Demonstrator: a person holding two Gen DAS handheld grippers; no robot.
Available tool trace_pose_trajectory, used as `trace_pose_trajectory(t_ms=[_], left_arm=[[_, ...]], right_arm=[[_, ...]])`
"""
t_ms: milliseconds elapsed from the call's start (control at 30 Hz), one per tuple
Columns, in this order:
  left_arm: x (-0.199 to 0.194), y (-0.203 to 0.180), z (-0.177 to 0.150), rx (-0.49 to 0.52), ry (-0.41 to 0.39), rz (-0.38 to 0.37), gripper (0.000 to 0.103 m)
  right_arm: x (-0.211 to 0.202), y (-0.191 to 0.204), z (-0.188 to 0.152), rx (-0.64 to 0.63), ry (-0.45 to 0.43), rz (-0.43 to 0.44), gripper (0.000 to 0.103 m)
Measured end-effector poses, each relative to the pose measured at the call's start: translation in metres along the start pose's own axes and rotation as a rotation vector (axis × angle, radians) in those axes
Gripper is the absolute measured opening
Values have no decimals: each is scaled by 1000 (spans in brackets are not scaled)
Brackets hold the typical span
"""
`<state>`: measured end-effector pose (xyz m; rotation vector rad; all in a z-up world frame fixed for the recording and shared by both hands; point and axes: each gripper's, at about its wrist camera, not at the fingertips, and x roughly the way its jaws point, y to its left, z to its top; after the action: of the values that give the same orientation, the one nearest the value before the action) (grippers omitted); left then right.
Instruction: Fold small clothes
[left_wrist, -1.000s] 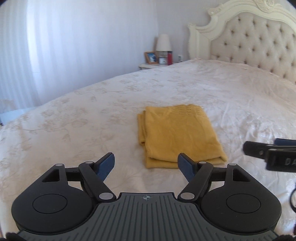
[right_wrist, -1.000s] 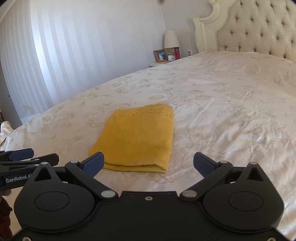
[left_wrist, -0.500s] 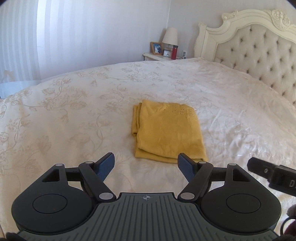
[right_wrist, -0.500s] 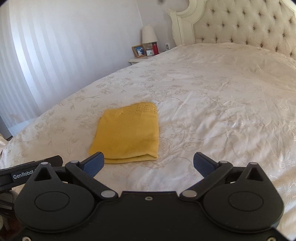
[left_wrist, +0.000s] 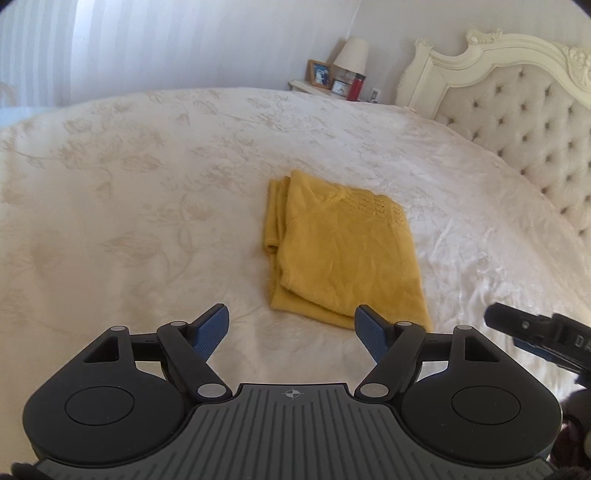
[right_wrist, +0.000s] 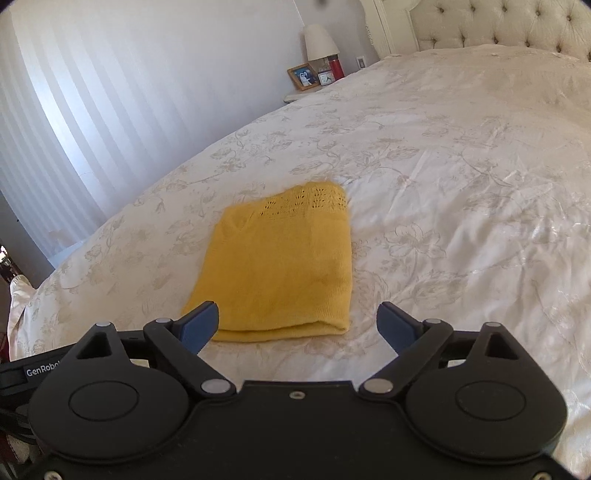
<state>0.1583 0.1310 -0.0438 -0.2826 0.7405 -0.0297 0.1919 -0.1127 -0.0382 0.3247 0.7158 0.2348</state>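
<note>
A yellow knit garment lies folded into a rectangle on the cream bedspread, its lace-patterned edge at the far end. In the right wrist view the same garment has its folded edge nearest me. My left gripper hovers just short of the garment's near edge, open and empty. My right gripper stands over the near edge with its jaws closing a little; nothing is pressed between its blue pads. The right gripper's tip shows at the right of the left wrist view.
A tufted cream headboard rises at the far right. A nightstand beyond the bed holds a lamp, a photo frame, a clock and a red bottle. Striped curtains hang along the left wall.
Both grippers have come nearer to the garment and lower, with both views rolling. The right gripper's jaws have narrowed slightly. The garment lies as before.
</note>
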Motion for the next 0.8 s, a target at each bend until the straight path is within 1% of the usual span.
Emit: trace_pose_trajectory(t_ms=[33, 100, 167, 233, 300, 400, 467, 533, 633, 700, 800], left_arm=[[9, 0, 2, 1, 3, -17, 74], [28, -3, 6, 18, 10, -14, 74], [49, -8, 10, 57, 21, -11, 74], [69, -9, 12, 76, 45, -10, 74], [89, -5, 13, 73, 71, 12, 74], [111, 3, 12, 62, 100, 30, 74], [121, 8, 10, 55, 117, 17, 74], [125, 8, 9, 59, 116, -4, 74], [129, 7, 9, 52, 122, -48, 75], [134, 6, 11, 50, 133, -75, 77], [140, 2, 15, 55, 154, -112, 83]], right_arm=[[8, -4, 4, -1, 2, 13, 94], [26, -12, 13, -9, 12, 36, 94], [46, -20, 23, -10, 31, 50, 94], [65, -30, 33, 3, 46, 76, 94], [87, -40, 42, 16, 61, 99, 94], [121, -48, 52, 15, 81, 99, 94], [143, -56, 56, 43, 105, 127, 94], [162, -64, 58, 78, 119, 157, 94], [185, -71, 57, 133, 140, 225, 93], [199, -74, 54, 187, 146, 295, 94], [210, -74, 54, 243, 135, 358, 93]])
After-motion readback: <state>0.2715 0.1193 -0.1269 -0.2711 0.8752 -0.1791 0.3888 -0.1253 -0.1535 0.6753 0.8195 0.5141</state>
